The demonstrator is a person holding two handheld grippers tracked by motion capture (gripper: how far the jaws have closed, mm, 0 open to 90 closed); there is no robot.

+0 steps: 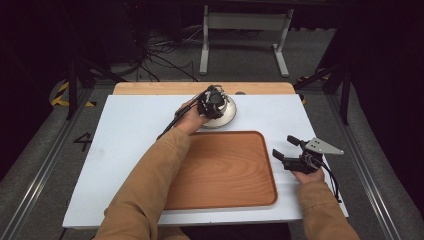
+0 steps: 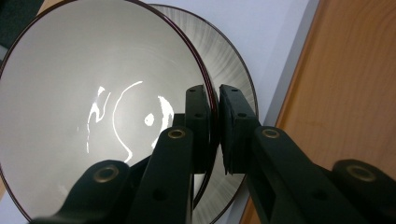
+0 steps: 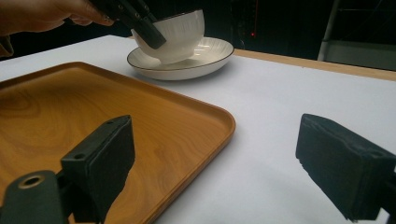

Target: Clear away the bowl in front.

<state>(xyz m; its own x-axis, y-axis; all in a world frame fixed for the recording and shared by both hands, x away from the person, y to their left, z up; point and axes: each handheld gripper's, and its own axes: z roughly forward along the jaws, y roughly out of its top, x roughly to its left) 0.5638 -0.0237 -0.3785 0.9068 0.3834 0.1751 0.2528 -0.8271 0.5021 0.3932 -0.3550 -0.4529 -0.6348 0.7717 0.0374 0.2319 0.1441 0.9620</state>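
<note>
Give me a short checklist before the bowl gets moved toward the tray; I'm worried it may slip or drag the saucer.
1. Left gripper clamped on the bowl rim, one pad inside and one outside: ok.
2. Bowl level: not ok, it sits tilted in the saucer.
3. Bowl free of the saucer: cannot tell, its base looks still in contact.
4. Tray bare for a landing: ok.
5. Right gripper open and off to the tray's right side, out of the path: ok.
6. Cable clear of the saucer: cannot tell.
</note>
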